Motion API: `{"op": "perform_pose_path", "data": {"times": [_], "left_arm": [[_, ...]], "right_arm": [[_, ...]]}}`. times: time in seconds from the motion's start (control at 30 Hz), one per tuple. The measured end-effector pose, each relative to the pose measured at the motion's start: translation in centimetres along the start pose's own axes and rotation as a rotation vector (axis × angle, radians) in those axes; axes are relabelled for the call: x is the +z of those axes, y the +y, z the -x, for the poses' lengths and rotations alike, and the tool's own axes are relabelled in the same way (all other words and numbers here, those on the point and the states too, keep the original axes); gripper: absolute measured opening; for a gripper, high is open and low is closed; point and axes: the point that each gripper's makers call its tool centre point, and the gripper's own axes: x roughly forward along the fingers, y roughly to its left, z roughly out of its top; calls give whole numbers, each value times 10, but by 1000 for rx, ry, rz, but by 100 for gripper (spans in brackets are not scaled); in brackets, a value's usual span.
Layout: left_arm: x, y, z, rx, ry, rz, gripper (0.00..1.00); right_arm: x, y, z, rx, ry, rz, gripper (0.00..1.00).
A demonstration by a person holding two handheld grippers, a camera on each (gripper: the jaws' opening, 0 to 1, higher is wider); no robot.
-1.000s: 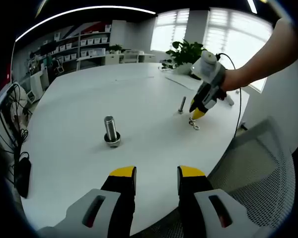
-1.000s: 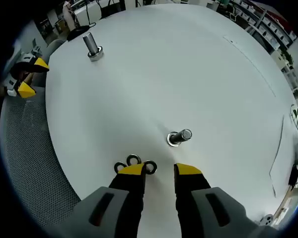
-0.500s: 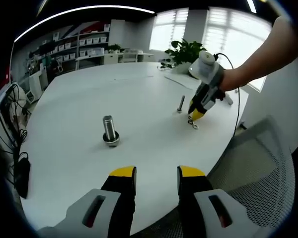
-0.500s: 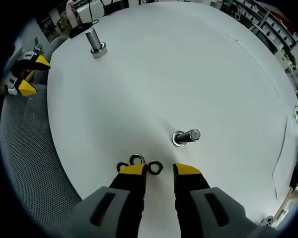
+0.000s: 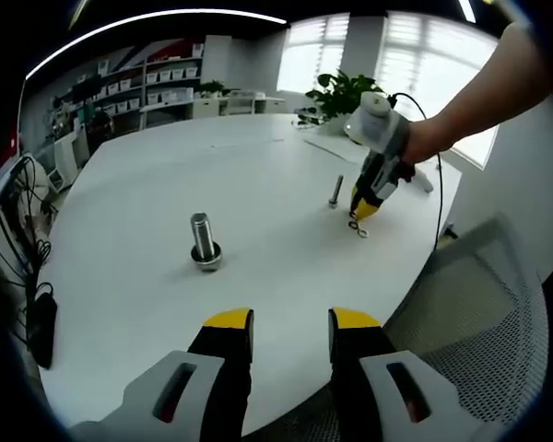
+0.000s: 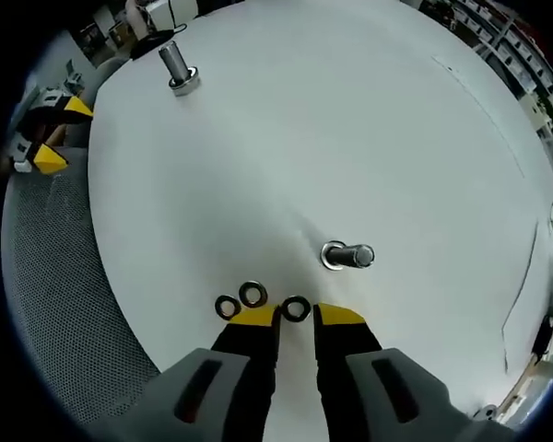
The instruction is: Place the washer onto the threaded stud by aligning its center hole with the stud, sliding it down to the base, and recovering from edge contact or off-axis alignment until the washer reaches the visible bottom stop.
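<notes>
Right gripper low over the table near its edge, jaws slightly parted, gripping nothing. Three washers lie flat at its tips, one between the jaws. Small stud just beyond. Left gripper released, off the edge; large stud stands ahead of it.

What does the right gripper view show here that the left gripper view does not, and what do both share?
Right gripper view alone separates three washers lying flat by the right claw, and looks down on the small bolt.

Left gripper view alone shows the room: shelves, windows, a plant, the person's arm, and its own open left claw.

Both show the white table, the large bolt, the small bolt, the washers, the mesh chair and each other's claw.
</notes>
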Motion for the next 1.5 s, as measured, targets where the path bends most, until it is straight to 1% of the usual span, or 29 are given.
{"op": "perform_pose_path", "data": {"times": [0.1,0.2,0.33,0.4,0.53,0.6,0.7,0.9,1.2,1.33,1.4,1.5], "left_arm": [[-1,0,0,2,4,-4,30],[-1,0,0,2,7,-7,30],[-1,1,0,4,7,-7,30],[-2,1,0,6,10,-7,30],[-2,2,0,11,14,-5,30],[-2,2,0,11,12,-5,30],[-3,3,-1,13,16,-4,30],[-3,4,0,16,14,-3,29],[-3,6,0,19,14,5,29],[-3,6,0,20,14,10,29],[-3,6,0,21,14,11,29],[-2,7,1,21,10,12,29]], "right_arm": [[0,0,-1,-20,45,-11,16],[0,2,0,-37,98,12,16],[0,-1,0,-33,129,-40,16],[0,0,0,-27,143,-27,16],[0,3,0,-26,195,52,17],[1,1,-1,-23,202,49,17],[0,0,0,-19,219,17,16],[-1,-1,0,-11,209,-22,16],[-1,-1,0,-2,200,-37,15],[-2,0,1,-7,168,-43,15],[0,0,1,-21,122,-32,14],[0,1,2,-24,74,-54,14]]}}
